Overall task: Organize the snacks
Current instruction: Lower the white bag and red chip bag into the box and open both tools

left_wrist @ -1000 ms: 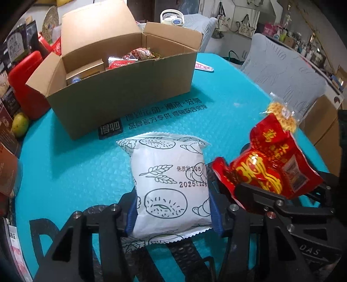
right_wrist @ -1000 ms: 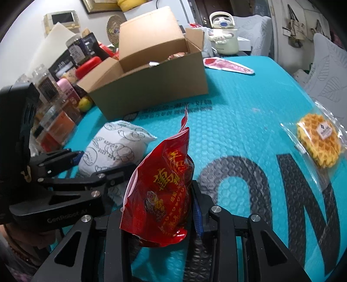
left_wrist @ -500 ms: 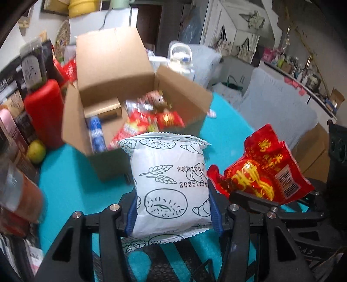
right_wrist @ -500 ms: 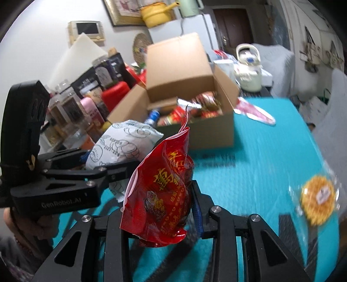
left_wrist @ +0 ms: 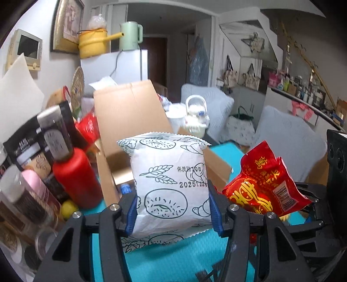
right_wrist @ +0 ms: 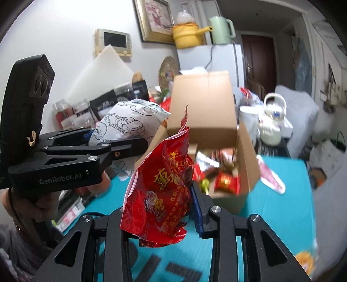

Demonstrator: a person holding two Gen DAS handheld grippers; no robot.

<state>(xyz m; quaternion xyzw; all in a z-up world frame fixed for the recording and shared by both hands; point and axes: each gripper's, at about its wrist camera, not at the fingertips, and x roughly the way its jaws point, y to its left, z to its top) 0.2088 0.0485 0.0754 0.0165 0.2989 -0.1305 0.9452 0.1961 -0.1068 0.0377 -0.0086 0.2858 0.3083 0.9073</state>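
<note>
Place: a lived-in home, a living and dining room in one.
Wall: a framed picture [right_wrist: 155, 20] and an intercom panel [right_wrist: 113, 42] hung on white paint.
Fridge: a white fridge [left_wrist: 128, 65] carried a yellow enamel pot [left_wrist: 93, 43] and a pale green kettle [left_wrist: 130, 35].
Seating: quilted grey covers lay over the chairs [left_wrist: 288, 128].
Door: a dark entrance door [right_wrist: 258, 63] stood at the back.
Shelf: handbags [left_wrist: 249, 77] hung by the stairs, above a ledge crowded with small goods.
Table: a teal mat [right_wrist: 279, 208] covered the table, edged with jars and bottles [left_wrist: 23, 191].
</note>
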